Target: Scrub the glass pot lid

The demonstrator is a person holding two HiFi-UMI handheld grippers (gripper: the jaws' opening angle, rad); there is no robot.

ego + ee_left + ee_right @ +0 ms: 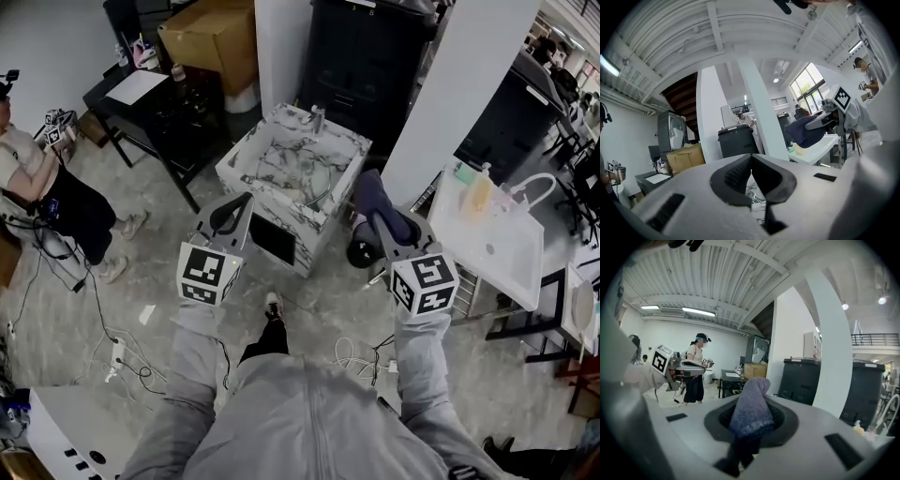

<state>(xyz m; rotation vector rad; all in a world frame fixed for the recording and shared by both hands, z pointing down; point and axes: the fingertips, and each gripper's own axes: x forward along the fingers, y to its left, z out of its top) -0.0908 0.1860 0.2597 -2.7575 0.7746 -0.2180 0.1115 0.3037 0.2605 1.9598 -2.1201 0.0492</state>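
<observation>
Both grippers are held up in the air over the floor. My right gripper is shut on a dark blue-purple cloth, and the cloth stands up out of that gripper in the right gripper view. My left gripper is shut with nothing in it; its pads meet at the tips of the gripper. A marble-patterned sink unit stands ahead of both grippers. I cannot make out a glass pot lid in any view.
A white sink table with bottles stands at the right, beside a white pillar. Behind are a black bin, a black desk and a cardboard box. Another person stands left. Cables trail on the floor.
</observation>
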